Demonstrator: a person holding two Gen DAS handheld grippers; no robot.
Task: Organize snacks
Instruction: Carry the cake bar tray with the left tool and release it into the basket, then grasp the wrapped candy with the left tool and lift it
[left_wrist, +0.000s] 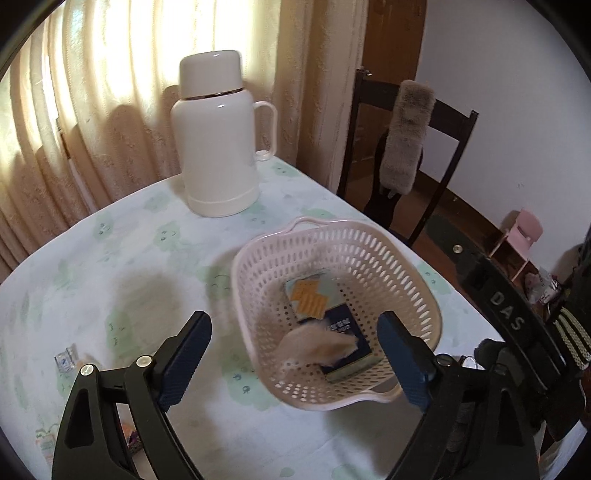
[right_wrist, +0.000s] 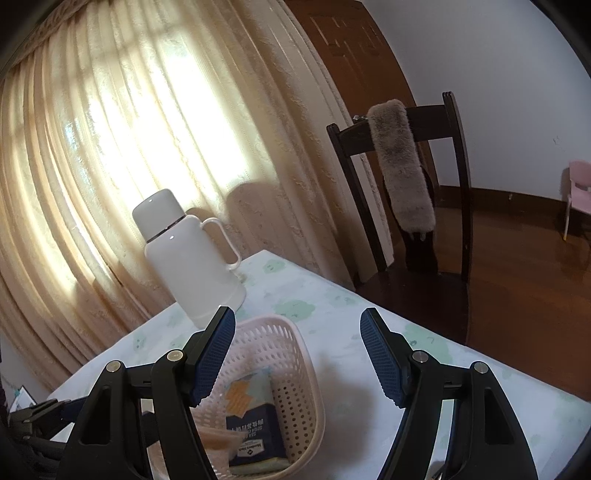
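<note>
The left gripper (left_wrist: 295, 354) hangs wide open and empty over the basket (left_wrist: 369, 240), where a pale snack packet (left_wrist: 317, 347) drops onto the boxes (left_wrist: 314, 299) for tidying.

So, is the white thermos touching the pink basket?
Apart. The left wrist view shows bare tablecloth between the thermos and the basket's far rim.

A pale perforated plastic basket (left_wrist: 369, 251) sits on the cloud-print tablecloth (left_wrist: 129, 266). Inside lies a dark-blue cracker box (left_wrist: 317, 295), a blurred beige snack packet (left_wrist: 317, 347) over its near end. The white handled thermos (left_wrist: 218, 147) stands behind-left; a dark wooden chair (left_wrist: 454, 122) behind-right.
</note>
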